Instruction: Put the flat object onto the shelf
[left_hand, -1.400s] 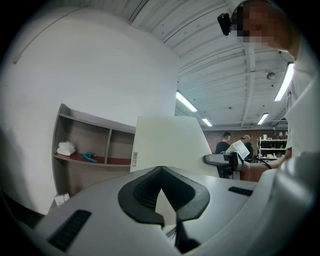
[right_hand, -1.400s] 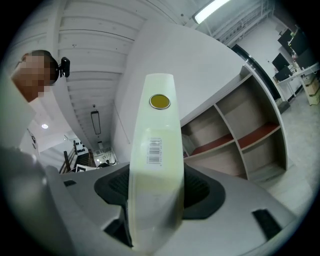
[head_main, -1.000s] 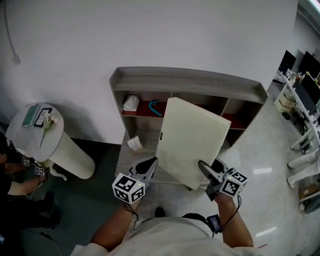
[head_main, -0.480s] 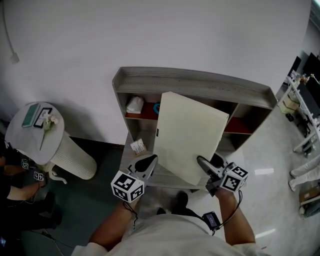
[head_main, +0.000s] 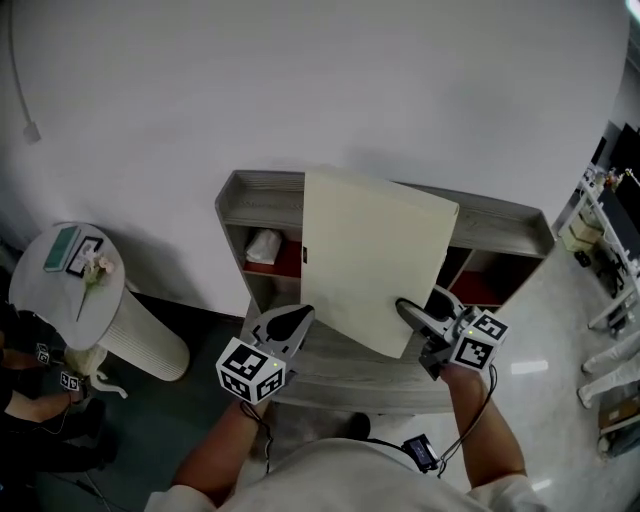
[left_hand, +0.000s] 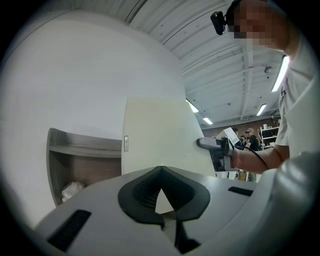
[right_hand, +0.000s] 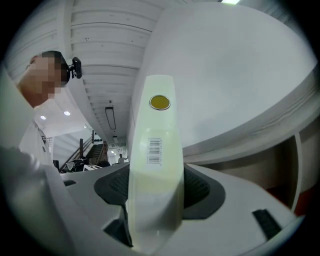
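The flat object is a cream box (head_main: 375, 255) held up on edge, its top corner above the rim of the grey wooden shelf (head_main: 255, 187). My right gripper (head_main: 415, 315) is shut on the box's lower right edge; in the right gripper view the barcoded edge (right_hand: 155, 150) stands between the pads. My left gripper (head_main: 288, 322) is at the box's lower left corner with its jaws shut and nothing between them; I cannot tell whether it touches the box. The left gripper view shows the box's broad face (left_hand: 155, 145) beyond the gripper's (left_hand: 162, 200) tips, with the shelf (left_hand: 80, 145) to the left.
A crumpled white thing (head_main: 263, 246) lies in the shelf's left compartment, over a red floor. A round white side table (head_main: 45, 300) with a small book and a flower stands at the left. Desks with monitors (head_main: 615, 200) line the right edge. The wall is right behind the shelf.
Both grippers have risen and moved toward the shelf with the box. The box went from covering the compartments to standing across the shelf's top rim.
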